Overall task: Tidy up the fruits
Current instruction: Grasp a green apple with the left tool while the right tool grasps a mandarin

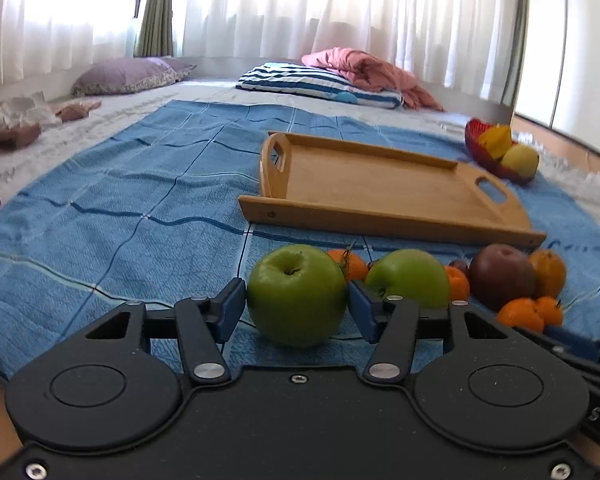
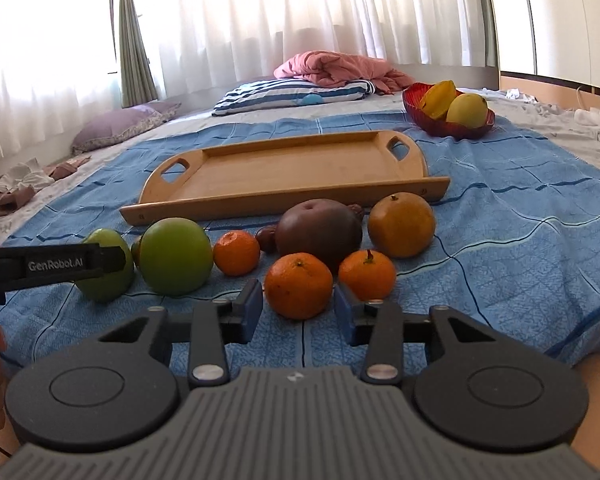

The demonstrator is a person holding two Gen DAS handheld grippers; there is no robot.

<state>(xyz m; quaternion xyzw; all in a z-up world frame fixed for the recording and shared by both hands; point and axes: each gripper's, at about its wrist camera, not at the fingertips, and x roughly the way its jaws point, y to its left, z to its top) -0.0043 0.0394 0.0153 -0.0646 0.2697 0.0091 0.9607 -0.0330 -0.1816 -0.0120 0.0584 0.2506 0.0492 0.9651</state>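
Green apple (image 1: pixel 296 296) low centre in the left wrist view, bracketed by the left gripper (image 1: pixel 297 305); blue fingers (image 1: pixel 231 309) hard against both flanks. Contact likely, firm pinch not confirmable. Same story in the right wrist view: right gripper (image 2: pixel 298 309) straddling the nearest mandarin (image 2: pixel 298 286), low centre, pads right at its sides; cannot tell whether pressing yet.

Step in hand, by judgement: double pick, one fruit per hand, nothing lifted yet. Wooden tray (image 1: pixel 380 222) bare, mid-frame just beyond the fruit row.

Next move, probably: secure both grips, lift straight up, carry forward over the tray's near rail. Enough height needed to pass that raised rail.

Crowding:
- second green apple (image 1: pixel 408 276) just right of the held one, close behind the right finger; risk of a nudge on lift
- dark red fruit (image 2: pixel 320 232) and another mandarin (image 2: pixel 367 274) just behind and right of the right hand's target
- red bowl (image 2: pixel 416 100) with yellow fruit, upper right, well apart

Open room: wide stretch of blue cloth (image 1: pixel 140 200) to the left; tray floor free throughout.
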